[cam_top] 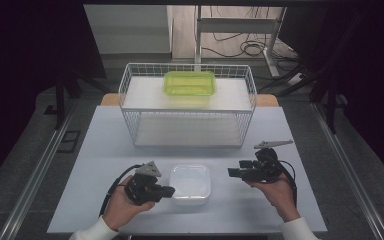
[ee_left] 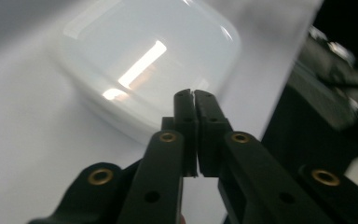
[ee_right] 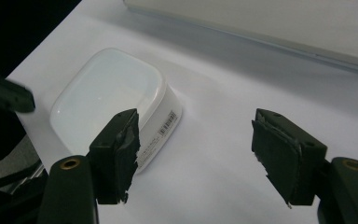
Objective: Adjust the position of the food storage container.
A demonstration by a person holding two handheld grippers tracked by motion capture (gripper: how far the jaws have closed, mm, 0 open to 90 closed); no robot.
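Observation:
A white rounded-square container (cam_top: 190, 183) (ee_left: 144, 51) (ee_right: 107, 93) rests on the white table near its front edge, with a barcode label on one side wall. My left gripper (cam_top: 169, 190) (ee_left: 194, 95) hovers at its left edge, jaws pressed together with nothing between them. My right gripper (cam_top: 231, 173) (ee_right: 196, 135) is a short way to the container's right and points at it, jaws wide apart and empty. A translucent green container (cam_top: 189, 83) sits on the top shelf of a white wire rack (cam_top: 130, 107).
The wire rack stands across the back half of the table (cam_top: 95, 160), and its lower shelf is bare. Cables and a stand's legs lie on the floor beyond the table. Dark floor surrounds the table on both sides.

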